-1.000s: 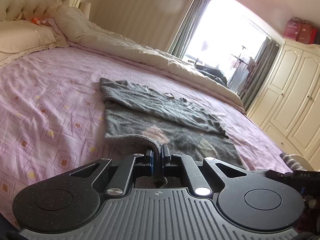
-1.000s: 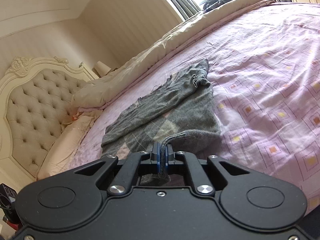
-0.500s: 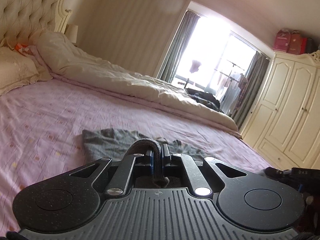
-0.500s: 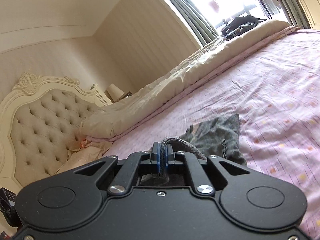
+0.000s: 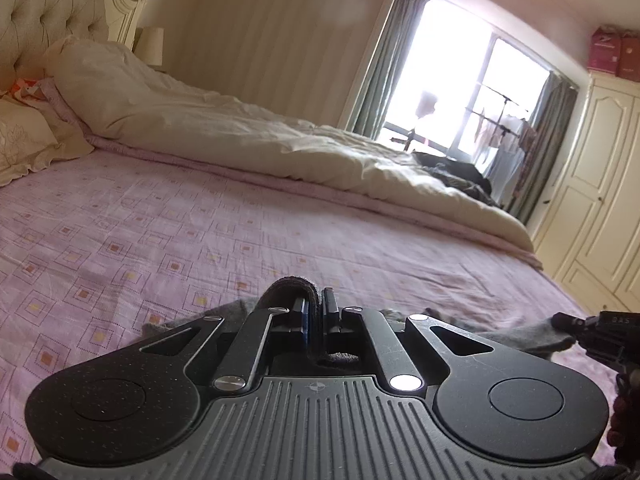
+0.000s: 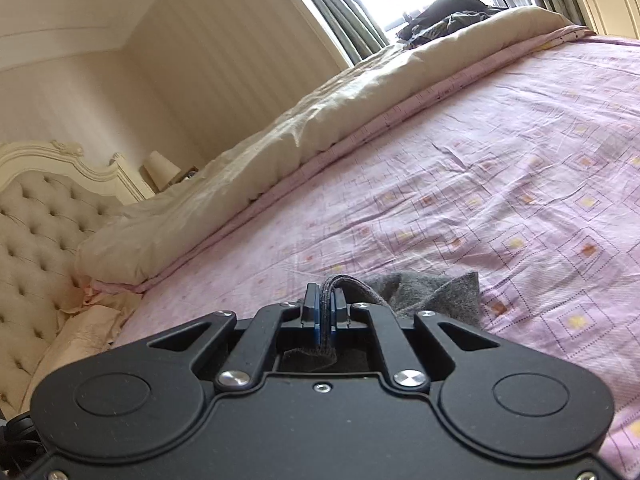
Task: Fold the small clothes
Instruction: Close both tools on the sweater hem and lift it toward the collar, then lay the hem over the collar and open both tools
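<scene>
Behind both grippers' fingers point(image 5: 308, 312), grey garment point(image 6: 436, 290) lies mostly hidden.

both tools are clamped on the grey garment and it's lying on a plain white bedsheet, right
Not quite. The left tool and the right tool are each shut on an edge of the grey garment, but the bedsheet is pink with a pattern of small squares, not plain white. Both wrist views show this.

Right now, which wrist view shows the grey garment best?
The right wrist view: the grey garment spreads beyond the right gripper shut on it. The left wrist view shows only slivers around the left gripper.
</scene>
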{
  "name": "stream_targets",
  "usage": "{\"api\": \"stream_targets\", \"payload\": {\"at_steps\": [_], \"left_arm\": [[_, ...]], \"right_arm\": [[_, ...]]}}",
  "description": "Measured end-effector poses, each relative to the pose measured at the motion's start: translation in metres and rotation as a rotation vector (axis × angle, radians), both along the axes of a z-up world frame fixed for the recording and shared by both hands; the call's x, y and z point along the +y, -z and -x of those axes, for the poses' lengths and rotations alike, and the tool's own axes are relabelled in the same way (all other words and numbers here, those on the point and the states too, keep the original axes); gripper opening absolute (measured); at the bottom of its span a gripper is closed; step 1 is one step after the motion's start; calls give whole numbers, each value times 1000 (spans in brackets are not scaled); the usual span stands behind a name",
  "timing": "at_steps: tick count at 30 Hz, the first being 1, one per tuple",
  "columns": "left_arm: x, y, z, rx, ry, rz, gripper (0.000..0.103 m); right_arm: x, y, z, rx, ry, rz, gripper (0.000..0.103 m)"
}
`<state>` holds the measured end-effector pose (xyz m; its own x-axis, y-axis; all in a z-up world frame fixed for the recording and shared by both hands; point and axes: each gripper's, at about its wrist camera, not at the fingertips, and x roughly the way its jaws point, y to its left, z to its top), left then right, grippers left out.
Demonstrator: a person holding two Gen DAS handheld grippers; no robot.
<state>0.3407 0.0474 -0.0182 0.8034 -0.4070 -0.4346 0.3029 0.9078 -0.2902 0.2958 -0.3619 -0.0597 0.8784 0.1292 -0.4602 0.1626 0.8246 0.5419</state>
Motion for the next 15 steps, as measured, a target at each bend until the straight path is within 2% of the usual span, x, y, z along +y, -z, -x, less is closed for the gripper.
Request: {"api": "stream_targets", "payload": {"at_steps": [5, 9, 10, 11, 12, 15], "left_arm": [[-9, 29, -37, 64, -20, -54, 6], [-9, 45, -59, 115, -28, -61, 8], [-8, 48, -63, 126, -26, -53, 9], [-7, 48, -64, 131, -29, -50, 12], [-5, 47, -64, 129, -44, -59, 29], [2, 35, -56, 75, -74, -58, 45]], "right_arm": [[4, 24, -28, 73, 1, 41, 13], [0, 33, -34, 101, 24, 36, 26], [-1, 32, -32, 98, 36, 40, 38], [-3, 29, -30, 90, 46, 47, 53], [-4, 25, -27, 79, 52, 54, 56], [-4, 9, -15, 47, 42, 110, 56]]}}
